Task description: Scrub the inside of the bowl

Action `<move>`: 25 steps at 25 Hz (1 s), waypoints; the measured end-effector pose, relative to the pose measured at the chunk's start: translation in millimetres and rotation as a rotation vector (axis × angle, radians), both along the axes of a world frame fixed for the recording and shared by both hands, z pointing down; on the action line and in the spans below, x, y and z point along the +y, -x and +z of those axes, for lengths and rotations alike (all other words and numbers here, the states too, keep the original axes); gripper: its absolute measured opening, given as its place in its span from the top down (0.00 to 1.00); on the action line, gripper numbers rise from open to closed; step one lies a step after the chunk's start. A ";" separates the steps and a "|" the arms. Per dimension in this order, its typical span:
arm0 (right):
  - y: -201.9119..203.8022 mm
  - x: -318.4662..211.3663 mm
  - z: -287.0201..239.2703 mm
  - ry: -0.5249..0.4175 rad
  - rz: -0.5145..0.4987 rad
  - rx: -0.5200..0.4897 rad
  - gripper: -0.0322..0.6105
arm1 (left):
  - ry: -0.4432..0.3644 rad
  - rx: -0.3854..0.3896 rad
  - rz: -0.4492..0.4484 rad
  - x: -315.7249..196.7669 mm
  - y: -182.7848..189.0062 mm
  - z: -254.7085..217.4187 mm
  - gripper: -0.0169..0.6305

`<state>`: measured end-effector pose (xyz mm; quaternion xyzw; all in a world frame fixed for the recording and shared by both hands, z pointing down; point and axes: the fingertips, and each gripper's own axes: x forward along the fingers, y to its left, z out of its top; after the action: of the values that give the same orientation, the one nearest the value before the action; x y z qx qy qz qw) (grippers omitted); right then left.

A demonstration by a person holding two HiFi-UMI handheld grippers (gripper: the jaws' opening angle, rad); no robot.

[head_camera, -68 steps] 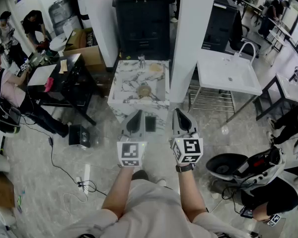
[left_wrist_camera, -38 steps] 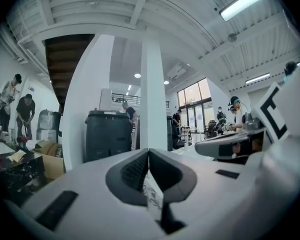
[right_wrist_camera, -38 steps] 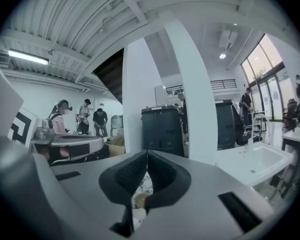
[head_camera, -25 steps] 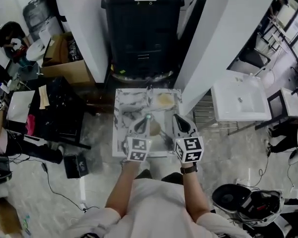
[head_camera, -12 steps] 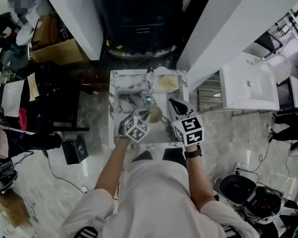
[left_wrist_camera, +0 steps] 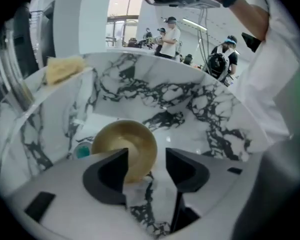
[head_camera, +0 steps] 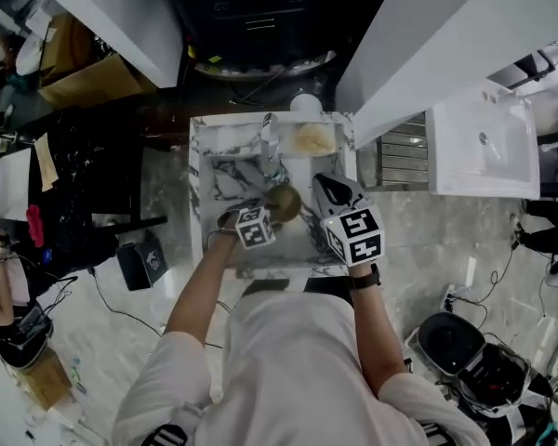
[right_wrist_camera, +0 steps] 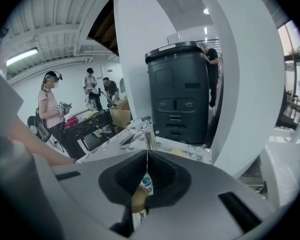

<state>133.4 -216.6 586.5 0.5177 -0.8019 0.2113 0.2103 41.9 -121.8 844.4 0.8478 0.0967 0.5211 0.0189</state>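
Note:
A golden bowl point(head_camera: 284, 203) point(left_wrist_camera: 125, 145) sits in the marble sink point(head_camera: 203, 193), near the teal drain point(left_wrist_camera: 81, 151). My left gripper point(head_camera: 263, 214) point(left_wrist_camera: 146, 165) is down in the basin at the bowl's near side. Its jaws are opening: the bowl's near rim shows in the gap, with the left jaw in front of the bowl and the right jaw clear of it. My right gripper point(head_camera: 325, 189) point(right_wrist_camera: 146, 166) hovers over the sink's right side, shut and empty. A yellow sponge point(head_camera: 310, 139) point(left_wrist_camera: 64, 69) lies on the sink's back rim beside the faucet point(head_camera: 270, 142).
A black bin point(right_wrist_camera: 180, 94) stands behind the sink between white pillars. A second white sink point(head_camera: 484, 147) is at the right and a dark table point(head_camera: 84, 184) at the left. Several people point(right_wrist_camera: 50, 109) stand in the background. Cables and gear lie on the floor.
The view has closed in on the marble sink. My left gripper went down into the basin to the bowl. My right gripper stayed over the sink's right side.

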 end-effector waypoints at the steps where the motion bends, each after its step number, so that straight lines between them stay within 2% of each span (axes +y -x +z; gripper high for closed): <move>1: -1.8 -0.7 6.2 0.016 0.000 -0.002 0.93 | 0.008 -0.019 0.044 5.8 0.8 7.1 0.59; 2: -3.4 -1.2 11.9 0.031 -0.001 -0.005 0.93 | 0.013 -0.037 0.085 11.5 1.6 13.3 0.56; 4: -6.9 -3.2 20.8 0.053 -0.001 -0.009 0.93 | 0.008 -0.050 0.132 18.1 1.1 23.7 0.56; 7: -12.4 -8.2 29.9 0.070 0.003 -0.001 0.93 | -0.006 -0.032 0.123 19.6 -2.1 32.6 0.59; 10: -15.7 -18.5 38.2 0.081 -0.004 0.011 0.93 | -0.016 -0.019 0.097 13.3 -2.7 33.3 0.83; 12: -16.8 -25.4 44.0 0.094 -0.022 0.029 0.93 | -0.008 -0.016 0.089 12.4 -2.3 31.2 0.88; 16: -20.7 -41.7 55.3 0.104 -0.087 0.140 0.93 | 0.006 0.005 0.071 9.2 -3.8 23.7 0.91; 21: -24.3 -67.2 69.9 0.115 -0.183 0.271 0.93 | 0.004 0.072 -0.013 -6.8 -13.3 -4.9 0.93; 25: -21.6 -81.7 87.0 0.125 -0.286 0.385 0.93 | 0.002 0.094 -0.057 -12.6 -10.7 -17.3 0.94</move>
<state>155.0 -298.3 673.5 0.4158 -0.7975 0.1260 0.4186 52.5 -134.4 827.1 0.8737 0.0739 0.4798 0.0300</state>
